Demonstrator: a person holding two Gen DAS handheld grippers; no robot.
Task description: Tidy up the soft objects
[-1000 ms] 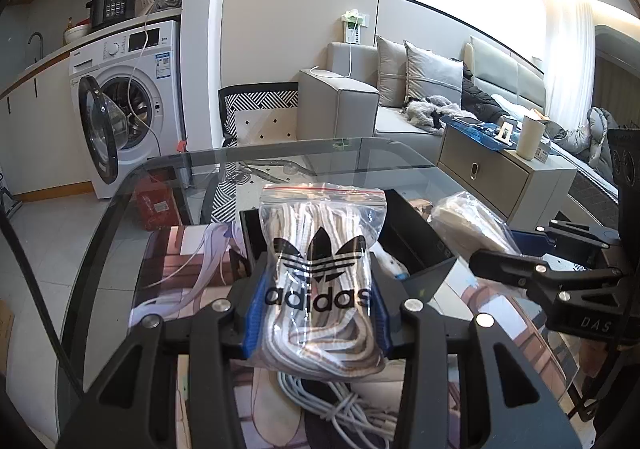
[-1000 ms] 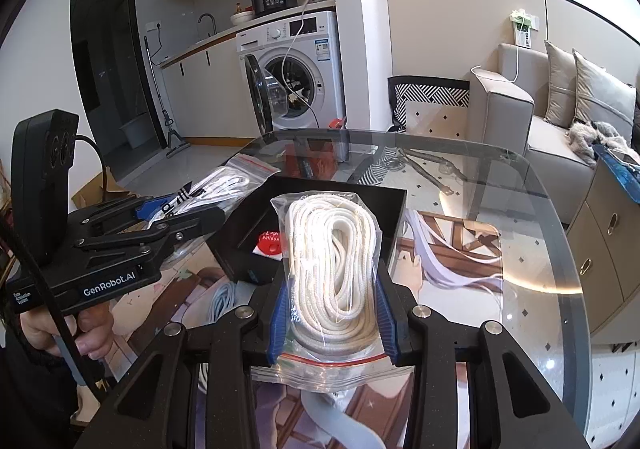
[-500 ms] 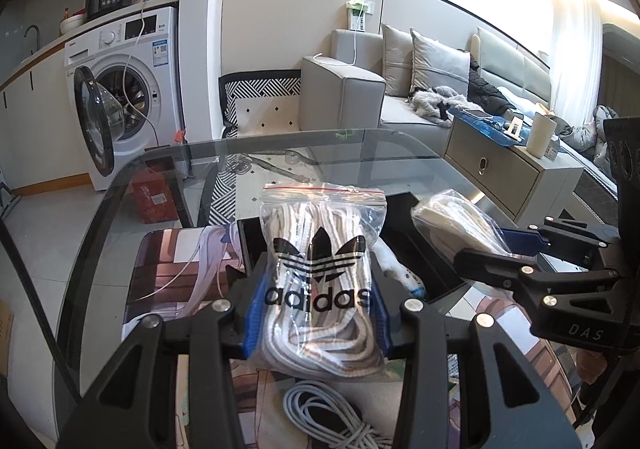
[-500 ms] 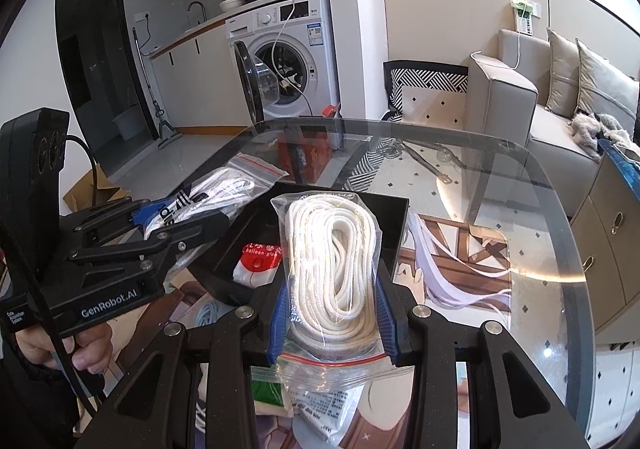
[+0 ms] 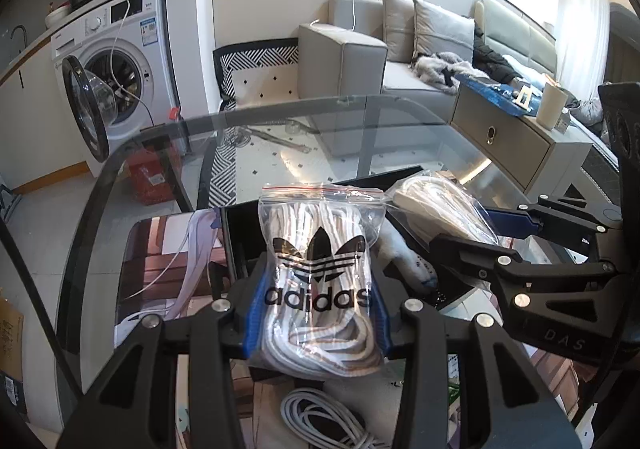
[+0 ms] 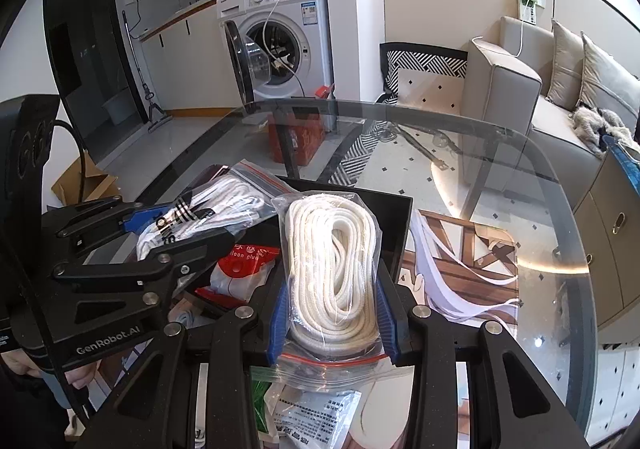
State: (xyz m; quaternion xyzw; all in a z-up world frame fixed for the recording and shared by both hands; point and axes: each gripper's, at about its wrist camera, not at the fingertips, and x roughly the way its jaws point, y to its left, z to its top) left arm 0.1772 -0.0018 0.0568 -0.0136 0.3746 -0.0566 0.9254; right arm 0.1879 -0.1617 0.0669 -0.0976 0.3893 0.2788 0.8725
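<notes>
My left gripper [image 5: 318,313] is shut on a clear zip bag of grey-white laces with an adidas logo [image 5: 320,281], held above a black tray [image 5: 236,237] on the glass table. My right gripper [image 6: 332,317] is shut on a clear zip bag of coiled white rope [image 6: 334,269], held over the same black tray [image 6: 396,225]. Each gripper shows in the other's view: the right gripper [image 5: 472,229] with its rope bag [image 5: 436,205] at the right, the left gripper [image 6: 160,229] with its laces bag [image 6: 216,205] at the left. A grey sock [image 5: 404,261] lies in the tray.
A red-and-white packet [image 6: 240,269] lies in the tray. A coiled white cable [image 5: 324,421] and printed packets [image 6: 312,417] rest on the table near me. The round glass table's rim [image 6: 568,209] curves at right. A washing machine [image 5: 116,61] and a sofa [image 5: 352,61] stand beyond.
Both grippers have carried their bags forward over the table, toward the black tray. The tray and its contents now sit closer beneath them. Both grips are unchanged.
</notes>
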